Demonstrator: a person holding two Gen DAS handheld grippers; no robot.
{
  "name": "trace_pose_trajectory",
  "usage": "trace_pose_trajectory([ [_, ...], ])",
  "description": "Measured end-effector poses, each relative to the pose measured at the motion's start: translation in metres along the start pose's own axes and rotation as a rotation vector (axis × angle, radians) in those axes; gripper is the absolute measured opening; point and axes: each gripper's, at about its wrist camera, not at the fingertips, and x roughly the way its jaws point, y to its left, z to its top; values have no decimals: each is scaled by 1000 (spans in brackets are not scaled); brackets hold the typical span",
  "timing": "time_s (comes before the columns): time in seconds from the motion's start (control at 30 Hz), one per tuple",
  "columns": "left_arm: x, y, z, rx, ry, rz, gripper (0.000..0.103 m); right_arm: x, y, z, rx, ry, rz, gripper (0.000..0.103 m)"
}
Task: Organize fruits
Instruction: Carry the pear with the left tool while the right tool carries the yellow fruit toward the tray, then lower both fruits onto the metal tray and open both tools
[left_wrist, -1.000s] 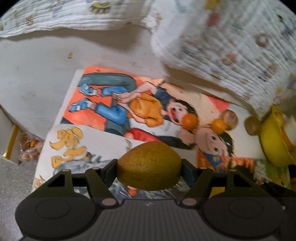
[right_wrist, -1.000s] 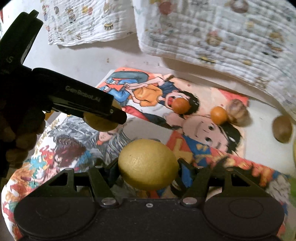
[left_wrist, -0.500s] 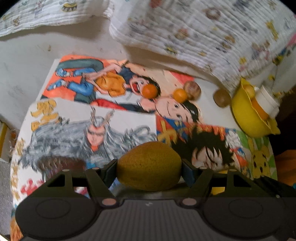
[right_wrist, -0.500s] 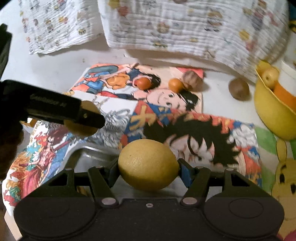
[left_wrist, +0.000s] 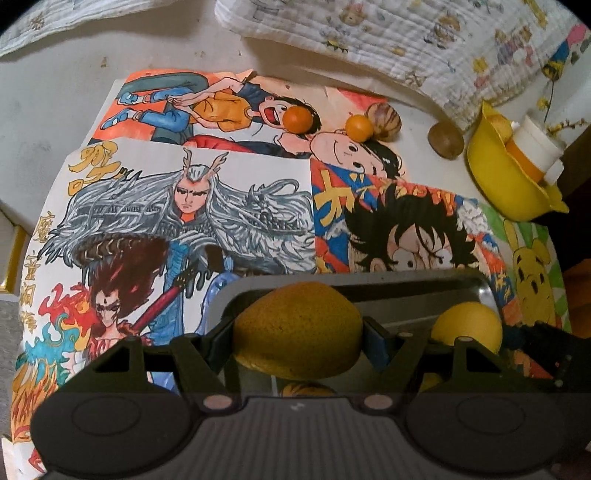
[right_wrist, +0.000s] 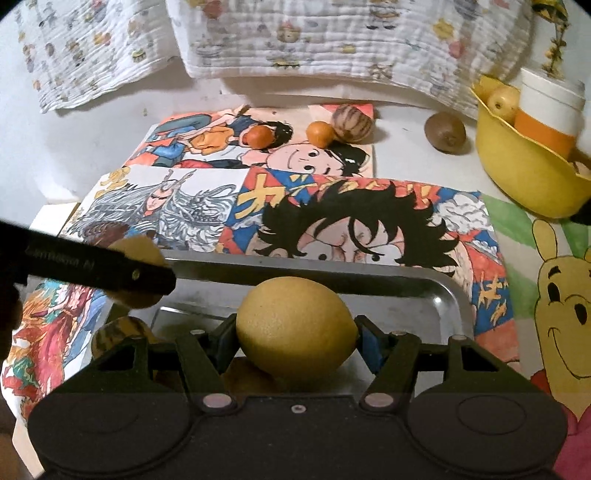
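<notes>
Hovering over the metal tray (right_wrist: 448, 295), the left hand-held gripper (left_wrist: 297, 332) is clamping a brownish pear (left_wrist: 295, 328) and the right hand-held gripper (right_wrist: 295, 332) a lemon (right_wrist: 295, 325); next, lowering and releasing both inside the tray.

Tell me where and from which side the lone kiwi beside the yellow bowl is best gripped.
Grip the kiwi across its short middle, coming from above. It lies on its side on bare tabletop, apart from the yellow bowl and the striped fruit, so both flanks look free. That is a judgement; its far side is hidden.
</notes>
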Motion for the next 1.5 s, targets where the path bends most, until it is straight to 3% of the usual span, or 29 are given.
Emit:
trace_pose_trajectory([
  [0.7, 12, -3, 0, 2, 40, 62, 76, 7, -6, -2, 15, 11, 9, 68],
  [0.87, 8, 2, -1, -73, 53, 46, 76, -4, -9, -4, 22, 11, 16, 75],
  [1.0, -9, 7, -4, -116, 19, 20, 86, -23, -10, -6, 33, -13, 10, 83],
  [1.27, -48, 4, -25, -69, -48, 23, 99, -59, 4, -21, 30, -47, 19, 96],
  [1.33, -56, 4, -34, -55, -68, 33, 100, -67, 10, -28, 21, -55, 19, 101],
  [1.5, -72, 9, -62, -8, -95, 70, 100, -77, 21, -47, -12, -47, 26, 102],
])
